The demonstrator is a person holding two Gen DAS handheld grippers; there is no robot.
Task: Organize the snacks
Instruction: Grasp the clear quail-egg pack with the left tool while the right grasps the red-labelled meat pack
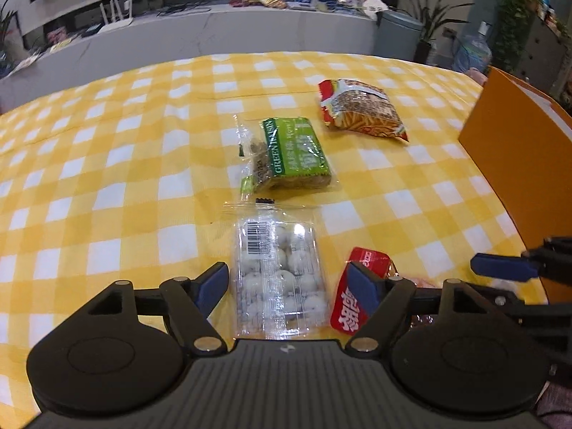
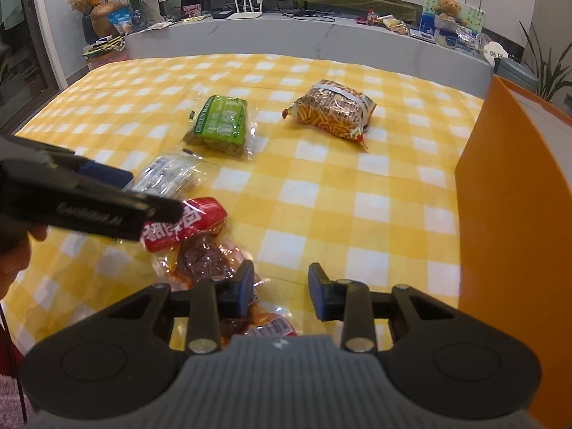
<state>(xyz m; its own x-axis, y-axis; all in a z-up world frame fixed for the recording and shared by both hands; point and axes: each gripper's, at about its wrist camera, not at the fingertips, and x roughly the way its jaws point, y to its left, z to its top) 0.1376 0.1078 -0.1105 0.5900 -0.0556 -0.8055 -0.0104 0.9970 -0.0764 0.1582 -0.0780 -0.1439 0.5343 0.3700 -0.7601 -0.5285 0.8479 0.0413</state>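
Several snacks lie on the yellow checked tablecloth (image 1: 107,178). My left gripper (image 1: 287,280) is open, its fingers on either side of a clear pack of white candies (image 1: 280,279). A red packet (image 1: 357,286) lies under its right finger. A green raisin pack (image 1: 293,153) and a red-and-gold fries bag (image 1: 361,111) lie farther back. My right gripper (image 2: 280,293) is open and empty above the cloth, just right of a clear pack of red snacks (image 2: 207,257). The green pack (image 2: 221,125), fries bag (image 2: 332,111) and red packet (image 2: 186,221) show in the right wrist view too.
An orange box (image 1: 518,157) stands at the right edge of the table; it also shows in the right wrist view (image 2: 514,214). A grey counter (image 1: 214,28) with clutter runs behind the table. My left gripper's body (image 2: 71,200) crosses the left of the right wrist view.
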